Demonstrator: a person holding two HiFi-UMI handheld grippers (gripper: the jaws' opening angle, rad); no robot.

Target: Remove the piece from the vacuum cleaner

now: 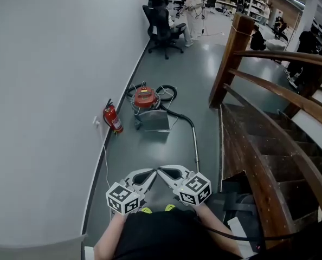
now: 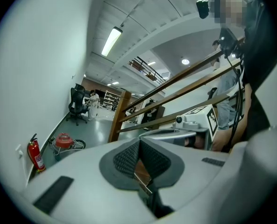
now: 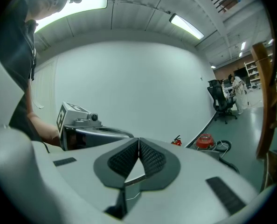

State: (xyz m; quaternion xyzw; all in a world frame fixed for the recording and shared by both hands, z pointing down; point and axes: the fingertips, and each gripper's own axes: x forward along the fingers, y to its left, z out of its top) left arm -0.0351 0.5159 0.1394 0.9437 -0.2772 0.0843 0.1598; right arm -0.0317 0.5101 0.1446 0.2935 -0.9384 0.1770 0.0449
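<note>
Vacuum cleaner [image 1: 146, 99] with the red top sits on the floor near the wall. A fire extinguisher [image 1: 113, 118] is just beside it, wall side, and the wooden stairs [image 1: 258, 145] are on its other side. Its metal wand [image 1: 195, 142] lies stretched toward the person. Left gripper [image 2: 139, 141] and right gripper [image 3: 138, 140] are both clamped shut on nothing, well short of the vacuum.

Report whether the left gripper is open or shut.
Shut: the left gripper shows its two pads pressed together at the tips, nothing between them.

The vacuum cleaner [image 1: 146, 98] is too small to tell its parts; its wand [image 1: 195, 145] runs behind the right gripper [image 1: 161, 170].
</note>
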